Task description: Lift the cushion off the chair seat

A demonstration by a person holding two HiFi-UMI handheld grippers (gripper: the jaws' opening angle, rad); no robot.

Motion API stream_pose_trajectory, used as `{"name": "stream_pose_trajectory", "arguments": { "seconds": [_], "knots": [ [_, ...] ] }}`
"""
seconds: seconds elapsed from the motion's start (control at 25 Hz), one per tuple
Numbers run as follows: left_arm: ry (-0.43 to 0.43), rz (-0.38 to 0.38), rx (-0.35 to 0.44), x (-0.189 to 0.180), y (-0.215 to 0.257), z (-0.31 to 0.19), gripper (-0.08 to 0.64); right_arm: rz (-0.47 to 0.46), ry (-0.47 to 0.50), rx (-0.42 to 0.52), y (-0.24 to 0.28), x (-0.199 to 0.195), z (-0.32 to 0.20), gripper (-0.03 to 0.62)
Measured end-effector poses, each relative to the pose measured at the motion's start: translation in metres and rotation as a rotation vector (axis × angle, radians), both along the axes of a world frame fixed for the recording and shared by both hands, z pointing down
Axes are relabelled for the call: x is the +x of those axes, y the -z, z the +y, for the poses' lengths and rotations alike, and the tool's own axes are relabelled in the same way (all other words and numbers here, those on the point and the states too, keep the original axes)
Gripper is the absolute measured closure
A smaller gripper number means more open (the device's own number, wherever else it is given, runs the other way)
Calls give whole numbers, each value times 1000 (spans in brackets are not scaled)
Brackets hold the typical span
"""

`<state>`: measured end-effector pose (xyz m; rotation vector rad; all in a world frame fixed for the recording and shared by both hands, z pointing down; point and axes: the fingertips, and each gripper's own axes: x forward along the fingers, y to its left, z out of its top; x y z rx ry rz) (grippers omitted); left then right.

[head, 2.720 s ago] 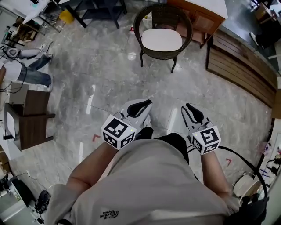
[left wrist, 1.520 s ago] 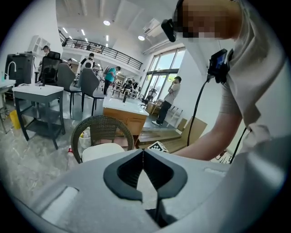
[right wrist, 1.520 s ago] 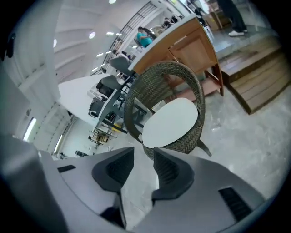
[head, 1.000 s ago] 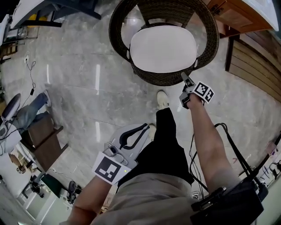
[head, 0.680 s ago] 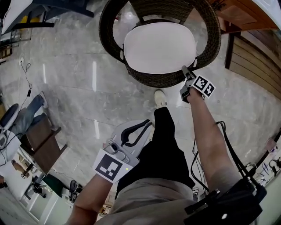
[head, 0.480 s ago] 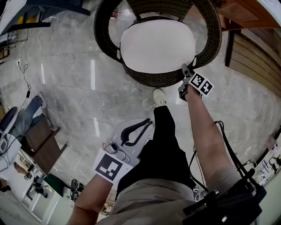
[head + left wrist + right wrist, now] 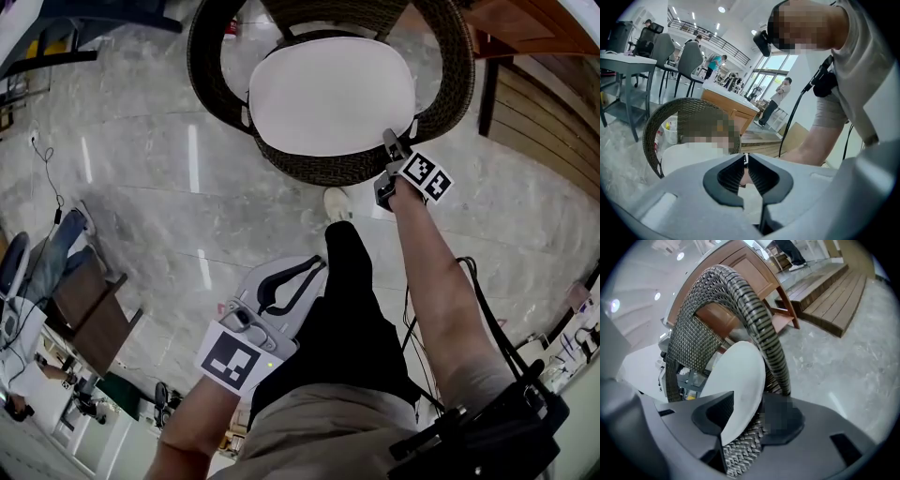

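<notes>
The person has walked up to the wicker chair [image 7: 214,89], which a few seconds ago stood well off across the floor, and the right arm has reached out to it. The right gripper [image 7: 387,143] has come down to the front right corner of the seat, and its jaws, after spreading wide, are just starting to close. In the right gripper view the thin edge of the white cushion [image 7: 739,376] runs between them, with a bit of the woven seat rim under it. I can't see the pads biting yet, so I'd call it a grip being taken, not made.

The cushion [image 7: 330,89] lies flat on the chair seat, inside the curved back, not lifted at all.

The left gripper [image 7: 319,266] has hung back by the person's thigh, well apart from the chair, with its jaws together on nothing. From here the lift looks ready to begin once the right jaws pinch. They should catch the cushion alone, not the wicker below it.
</notes>
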<state>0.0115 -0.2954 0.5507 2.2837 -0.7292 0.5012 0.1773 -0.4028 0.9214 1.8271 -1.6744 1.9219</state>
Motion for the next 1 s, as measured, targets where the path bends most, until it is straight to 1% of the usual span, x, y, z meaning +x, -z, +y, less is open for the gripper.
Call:
{"name": "stream_pose_trajectory", "arguments": {
  "seconds": [0.08,0.16,0.24,0.44,0.52,0.6,0.68,0.72,0.84,1.0],
  "knots": [
    [-2,2,-6,-1,-2,2,551,-46,-5,11,-1,-5,-7,400],
    [0,4,-8,-2,-4,2,551,-84,-30,8,-3,-6,-12,400],
    [6,4,-12,-3,-5,1,551,-146,-73,22,-4,-5,-14,440],
    [19,4,-18,-11,-8,-3,551,-267,-117,71,-1,-11,-22,445],
    [23,8,-16,-12,-10,-5,551,-319,-118,89,1,-17,-28,446],
    [22,12,-11,-12,-11,-6,551,-358,-95,101,3,-25,-35,449],
    [23,13,-8,-12,-12,-6,551,-380,-78,103,5,-34,-44,477],
    [24,12,-9,-13,-12,-6,551,-377,-75,97,5,-37,-47,508],
    [31,10,-14,-18,-13,-5,551,-367,-83,81,5,-38,-49,518],
    [42,12,-12,-23,-11,-4,551,-371,-86,110,17,-37,-47,529]
  ]
}}
